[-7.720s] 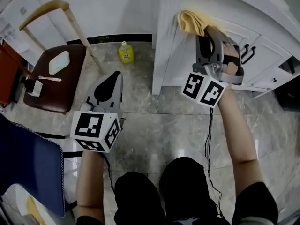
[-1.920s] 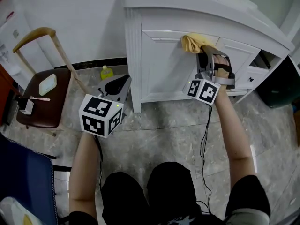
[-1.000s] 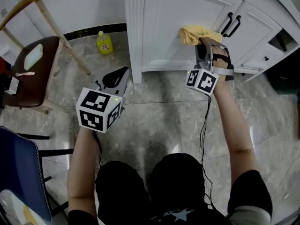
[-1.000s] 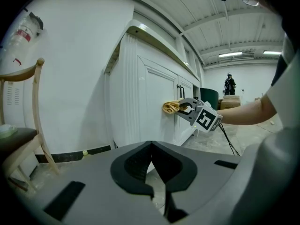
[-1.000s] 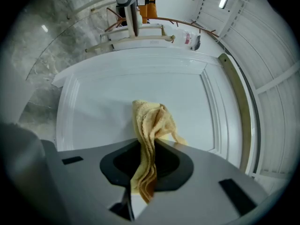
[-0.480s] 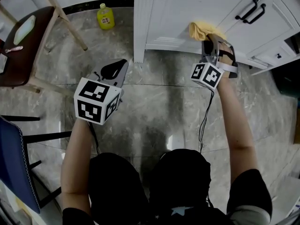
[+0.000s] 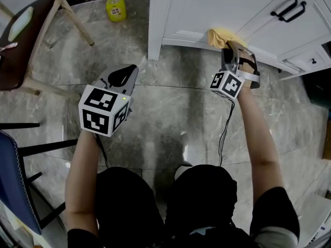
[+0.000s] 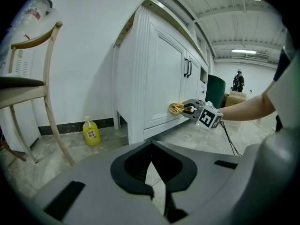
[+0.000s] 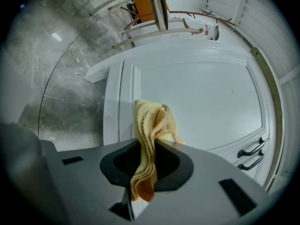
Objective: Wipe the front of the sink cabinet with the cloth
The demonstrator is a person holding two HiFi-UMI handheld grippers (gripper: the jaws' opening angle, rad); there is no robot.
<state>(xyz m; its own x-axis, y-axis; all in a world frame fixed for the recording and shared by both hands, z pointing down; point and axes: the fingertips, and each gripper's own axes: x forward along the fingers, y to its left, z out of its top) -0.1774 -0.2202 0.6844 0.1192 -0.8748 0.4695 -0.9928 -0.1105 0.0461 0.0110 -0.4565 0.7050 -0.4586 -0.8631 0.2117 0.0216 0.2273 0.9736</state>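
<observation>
A yellow cloth [image 7: 219, 36] is pressed against the bottom rail of the white sink cabinet [image 7: 217, 9], just below the left door panel. My right gripper [image 7: 230, 47] is shut on the cloth, which sticks up from between its jaws [image 9: 151, 125] against the cabinet front [image 9: 201, 88]. My left gripper [image 7: 122, 76] hovers over the floor to the left, away from the cabinet, with its jaws together and nothing in them. In the left gripper view the cloth [image 8: 176, 108] and right gripper [image 8: 189, 109] show low on the cabinet [image 8: 161, 78].
A yellow bottle [image 7: 116, 8] stands on the marble floor by the cabinet's left corner. A wooden chair [image 7: 31, 30] is at far left. Black door handles [image 7: 289, 9] sit to the right. A dark bin [image 8: 214, 90] stands beyond the cabinet.
The right gripper has carried the cloth down the door from its upper part to the bottom rail. The left gripper has stayed low over the floor.
</observation>
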